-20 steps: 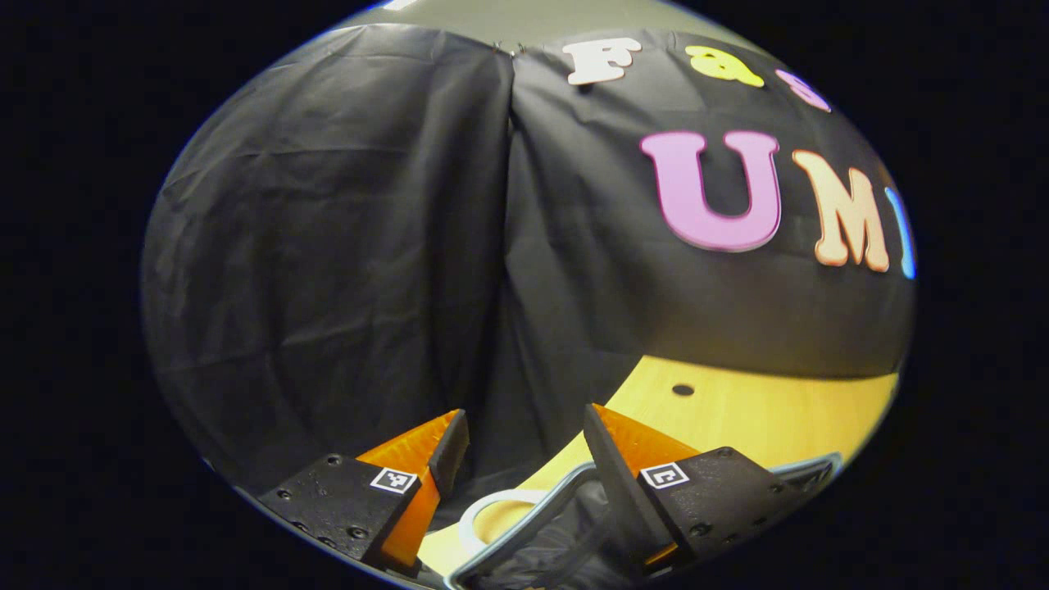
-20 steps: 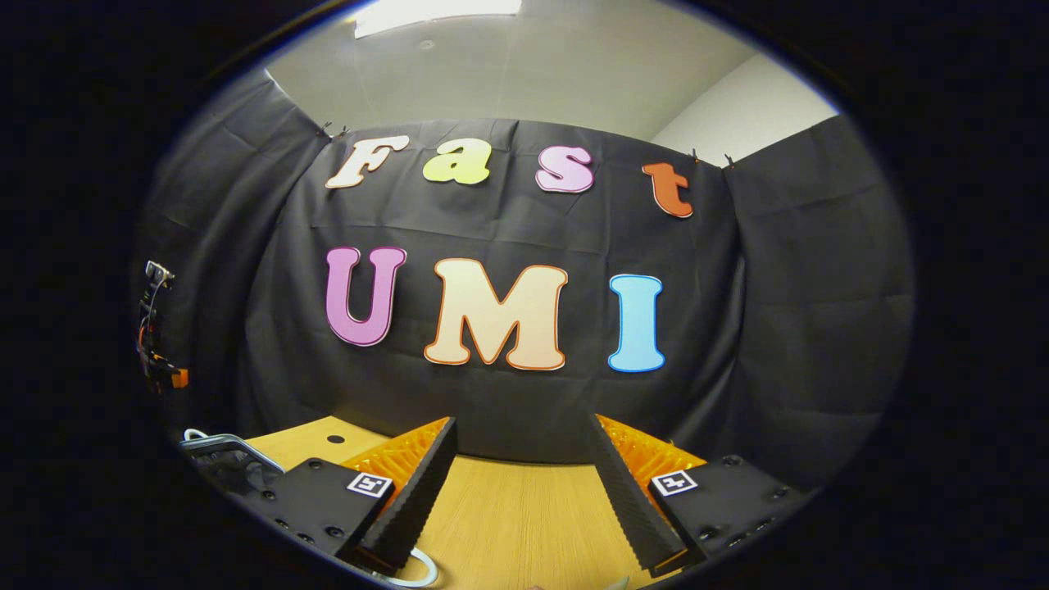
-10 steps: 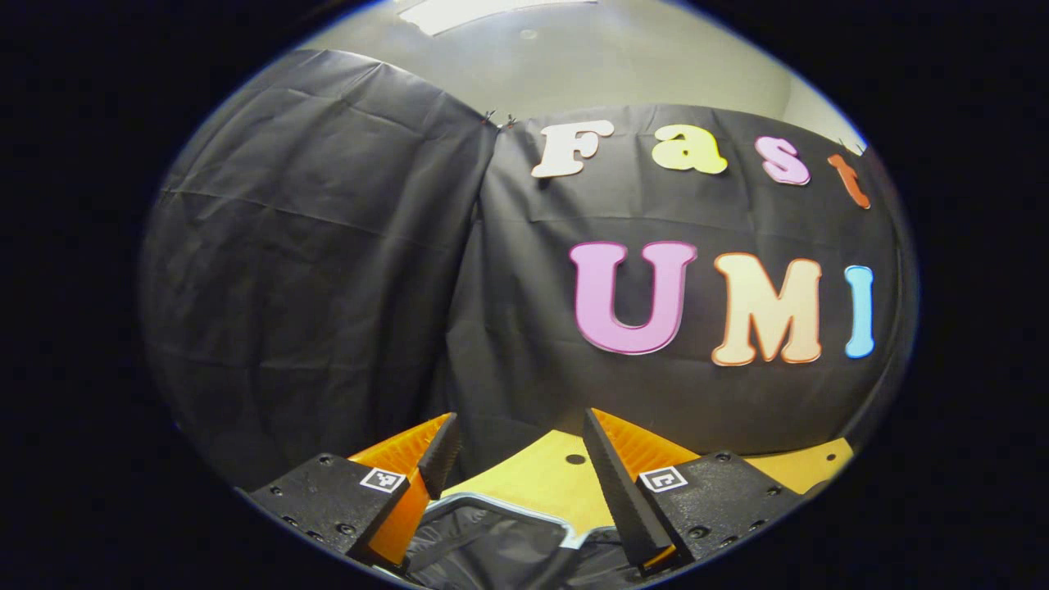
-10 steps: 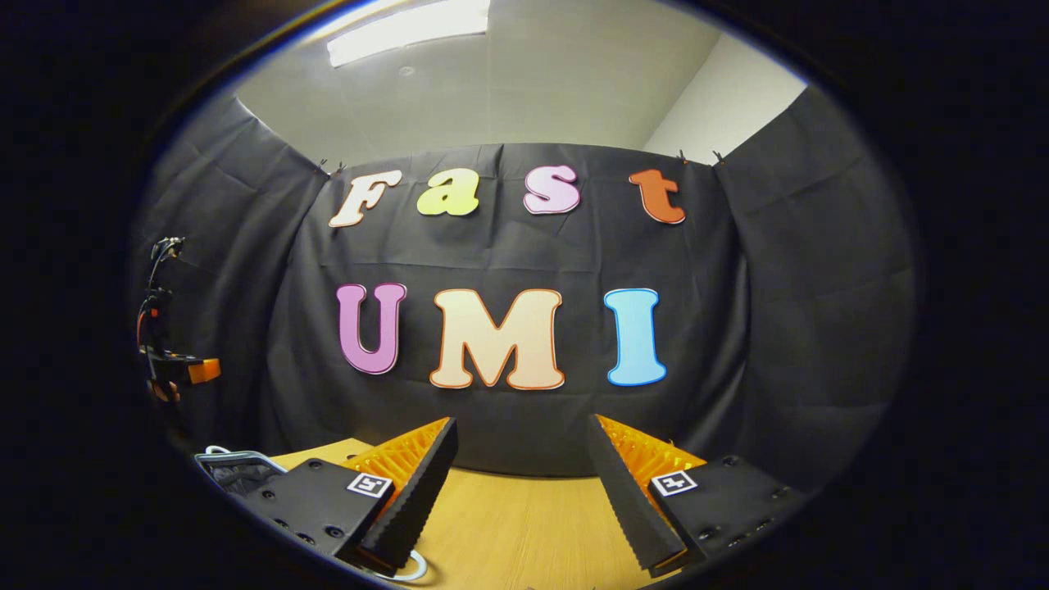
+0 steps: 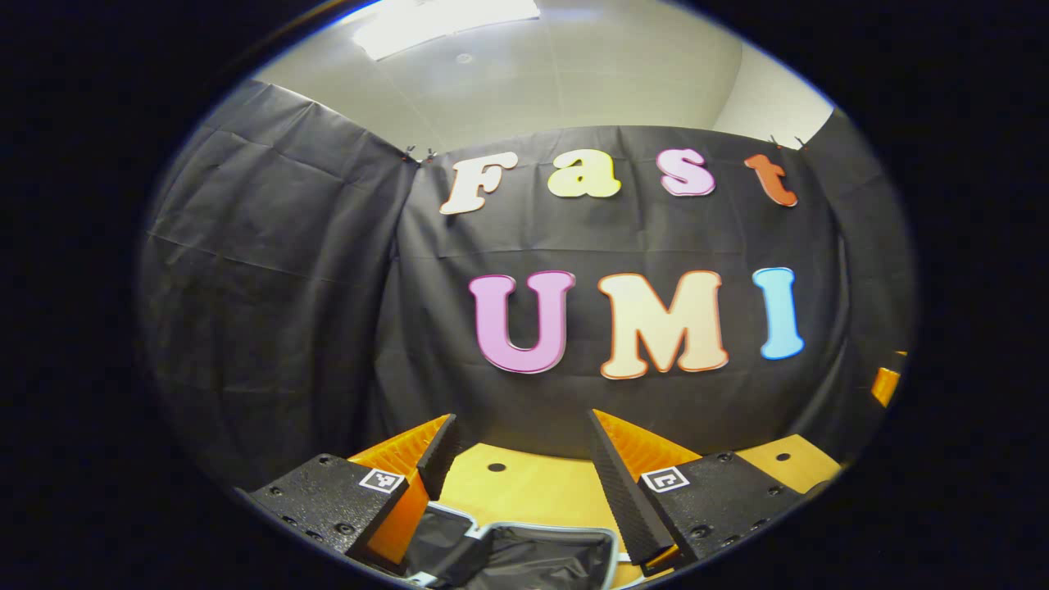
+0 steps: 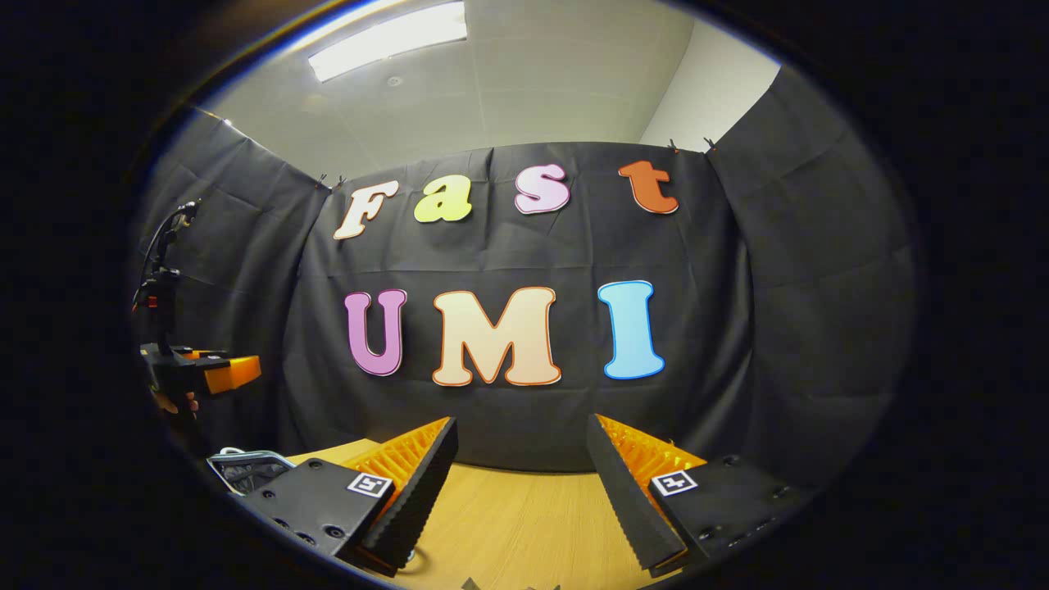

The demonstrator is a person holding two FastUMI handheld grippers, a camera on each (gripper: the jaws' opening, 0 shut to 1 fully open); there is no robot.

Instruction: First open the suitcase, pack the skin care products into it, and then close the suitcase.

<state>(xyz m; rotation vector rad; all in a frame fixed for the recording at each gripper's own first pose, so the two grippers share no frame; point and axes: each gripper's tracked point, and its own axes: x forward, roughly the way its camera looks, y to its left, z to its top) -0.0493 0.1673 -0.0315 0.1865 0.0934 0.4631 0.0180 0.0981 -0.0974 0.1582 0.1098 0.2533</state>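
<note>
The suitcase point(image 5: 565, 531) lies low in the left gripper view, its silver rim and black lining just below and between my left gripper's fingers. My left gripper point(image 5: 520, 422) hangs open above that rim with nothing in it. In the right gripper view a corner of the suitcase point(image 6: 246, 471) peeks out at the lower left. My right gripper point(image 6: 520, 424) is open over the wooden table point(image 6: 524, 516), holding nothing. Farther off at the left edge, a hand holds the left gripper point(image 6: 205, 373) raised above the suitcase.
The black cloth wall closes the booth behind and on both sides of the table. A small round hole point(image 5: 496, 467) marks the table top point(image 5: 533, 496) beyond the suitcase. The other gripper point(image 5: 885, 385) shows at the far right edge.
My left gripper has swung right and tilted up, so the suitcase rim now lies centred under it. In the right gripper view the left gripper has risen. Both stay open.
</note>
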